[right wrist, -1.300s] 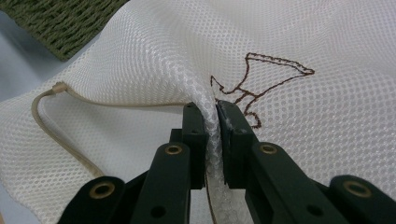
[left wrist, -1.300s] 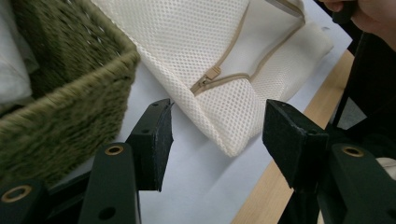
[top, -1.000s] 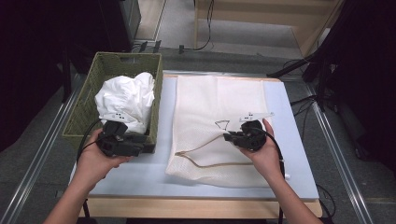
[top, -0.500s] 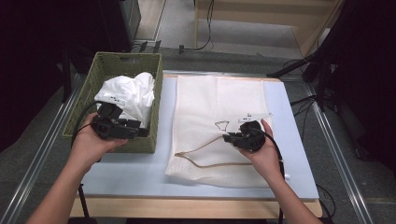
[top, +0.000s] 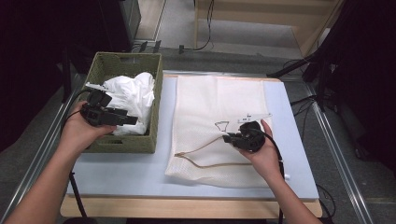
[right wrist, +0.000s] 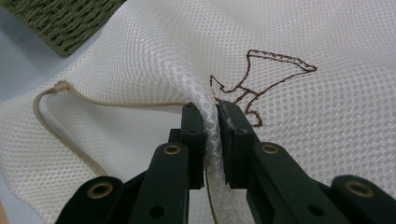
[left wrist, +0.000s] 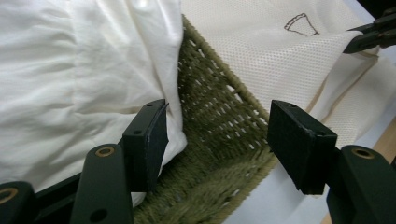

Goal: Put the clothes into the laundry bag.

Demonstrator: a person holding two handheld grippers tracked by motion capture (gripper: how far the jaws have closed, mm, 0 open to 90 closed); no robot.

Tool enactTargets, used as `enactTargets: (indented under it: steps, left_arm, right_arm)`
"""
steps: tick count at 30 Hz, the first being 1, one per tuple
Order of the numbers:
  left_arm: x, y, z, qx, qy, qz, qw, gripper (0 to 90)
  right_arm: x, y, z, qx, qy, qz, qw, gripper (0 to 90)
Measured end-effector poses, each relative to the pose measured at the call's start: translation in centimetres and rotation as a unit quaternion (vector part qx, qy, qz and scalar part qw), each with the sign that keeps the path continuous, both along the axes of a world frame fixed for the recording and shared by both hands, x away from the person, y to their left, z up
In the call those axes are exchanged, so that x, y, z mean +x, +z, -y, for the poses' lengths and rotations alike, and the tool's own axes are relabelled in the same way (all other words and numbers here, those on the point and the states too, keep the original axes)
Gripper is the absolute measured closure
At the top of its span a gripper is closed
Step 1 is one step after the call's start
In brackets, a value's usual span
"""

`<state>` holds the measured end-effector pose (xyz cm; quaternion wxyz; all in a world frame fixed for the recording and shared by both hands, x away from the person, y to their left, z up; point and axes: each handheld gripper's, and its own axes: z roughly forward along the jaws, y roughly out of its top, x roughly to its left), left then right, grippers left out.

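Note:
A green woven basket [top: 126, 57] at the table's left holds a crumpled white cloth [top: 130, 93]. My left gripper [top: 133, 120] hovers over the basket's near right part. In the left gripper view, my left gripper [left wrist: 219, 126] is open and its jaws have just been opening. The white cloth [left wrist: 70, 70] lies by the left jaw and the basket wall [left wrist: 210, 154] runs between the jaws, unpressed. A cream mesh bag [top: 219, 98] lies flat on the table. My right gripper [right wrist: 211, 109] is shut on a raised fold of the mesh bag [right wrist: 303, 121], beside a brown stitched mark [right wrist: 275, 60].
A tan drawstring cord [right wrist: 51, 121] runs along the bag's opening. The light blue table top [top: 116, 172] shows bare in front of the basket. Cables and a wooden frame [top: 261, 18] lie on the floor beyond the table.
My left hand has moved away from the table's front and to the left, over the basket, and its jaws stand wider. The right hand and the mesh bag have kept still.

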<state>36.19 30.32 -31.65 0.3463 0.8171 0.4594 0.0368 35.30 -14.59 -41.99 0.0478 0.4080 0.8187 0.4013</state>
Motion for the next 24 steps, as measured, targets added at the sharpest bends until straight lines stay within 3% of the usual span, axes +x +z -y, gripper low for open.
enactTargets:
  steps: [7,10,12,14,17,21,24]
  left_arm:
    - [0.9,0.3,-1.1,0.013,0.007,0.012,0.9998,31.0]
    - [1.2,0.4,-1.5,0.008,0.012,0.027,0.9995,25.4]
    - [1.5,0.5,-1.7,0.007,0.016,0.042,0.999,17.0]
    - [1.8,0.5,-2.0,0.003,0.025,0.044,0.9987,13.3]
    - [2.2,0.4,-2.5,0.001,0.045,0.043,0.9981,13.3]
    - [2.6,0.4,-3.3,-0.013,0.05,0.042,0.9977,13.6]
    - [2.9,0.4,-3.7,-0.004,0.062,0.049,0.9969,13.5]
  right_arm:
    - [0.0,-0.1,0.0,-0.001,0.0,-0.001,1.0,82.0]
    - [0.0,-0.1,0.0,-0.001,0.0,0.0,1.0,81.7]
    - [0.0,-0.1,0.0,0.0,0.001,0.0,1.0,81.3]
    - [0.0,-0.2,0.0,0.002,-0.001,-0.002,1.0,81.3]
    - [0.0,-0.2,0.0,0.001,0.001,-0.002,1.0,81.1]
    - [0.0,-0.3,0.0,0.001,0.001,-0.003,1.0,80.9]
    - [0.1,-0.3,-0.1,0.0,0.001,-0.006,1.0,80.8]
